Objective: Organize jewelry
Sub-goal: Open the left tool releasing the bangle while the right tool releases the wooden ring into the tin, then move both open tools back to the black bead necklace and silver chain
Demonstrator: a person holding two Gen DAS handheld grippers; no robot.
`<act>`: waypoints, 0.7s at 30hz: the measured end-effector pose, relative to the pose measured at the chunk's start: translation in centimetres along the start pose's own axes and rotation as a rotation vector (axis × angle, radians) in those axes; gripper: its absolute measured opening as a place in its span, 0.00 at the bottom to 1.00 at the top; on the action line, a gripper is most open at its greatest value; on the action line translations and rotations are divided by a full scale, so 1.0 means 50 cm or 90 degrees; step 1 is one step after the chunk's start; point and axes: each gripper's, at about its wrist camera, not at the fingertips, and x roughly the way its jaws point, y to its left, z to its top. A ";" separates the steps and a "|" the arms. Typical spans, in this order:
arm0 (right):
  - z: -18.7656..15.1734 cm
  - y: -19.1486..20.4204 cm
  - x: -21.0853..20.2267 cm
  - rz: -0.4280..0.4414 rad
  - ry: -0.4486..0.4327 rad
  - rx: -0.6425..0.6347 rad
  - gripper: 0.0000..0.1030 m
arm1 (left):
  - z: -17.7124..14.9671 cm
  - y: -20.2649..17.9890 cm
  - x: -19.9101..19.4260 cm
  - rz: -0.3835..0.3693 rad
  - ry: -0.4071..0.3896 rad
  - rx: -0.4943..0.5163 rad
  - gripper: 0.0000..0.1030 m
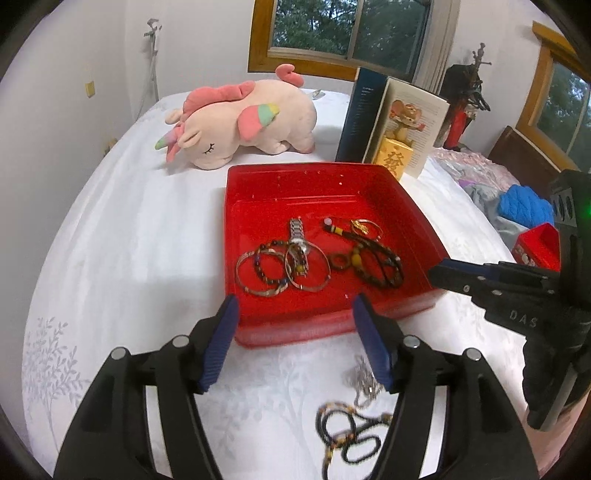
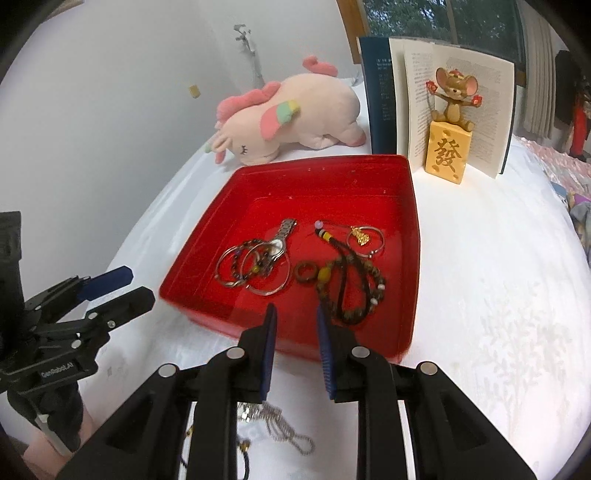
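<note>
A red tray (image 1: 413,206) on the white bed (image 1: 129,229) holds a watch (image 1: 298,236), bangles (image 1: 308,269) and a beaded strand (image 1: 384,264). A silver chain (image 2: 284,428) and a beaded necklace (image 1: 347,432) lie on the bed just before it. The left gripper (image 1: 295,347) stands wide apart, empty. The right gripper (image 2: 297,354) is narrowly parted, nothing gripped.

Bare bedsheet (image 2: 498,295) flanks the red tray (image 2: 415,236); plush unicorn (image 2: 295,118) and open book (image 2: 454,103) block behind.

White wall (image 1: 74,92); wood-framed window (image 1: 347,33); white bedspread (image 1: 140,229); daylight.
</note>
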 end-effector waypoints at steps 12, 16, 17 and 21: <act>-0.091 0.022 -0.020 -0.003 0.019 -0.022 0.22 | -0.139 -0.002 0.013 -0.026 0.088 0.025 0.73; -0.110 0.026 -0.023 -0.006 0.023 -0.025 0.23 | -0.171 -0.015 0.032 -0.027 0.108 0.044 0.75; -0.115 0.026 -0.024 -0.008 0.023 -0.025 0.23 | -0.174 -0.016 0.035 -0.031 0.112 0.047 0.77; -0.124 0.026 -0.032 -0.010 0.024 -0.023 0.23 | -0.182 -0.017 0.068 -0.045 0.136 0.060 0.79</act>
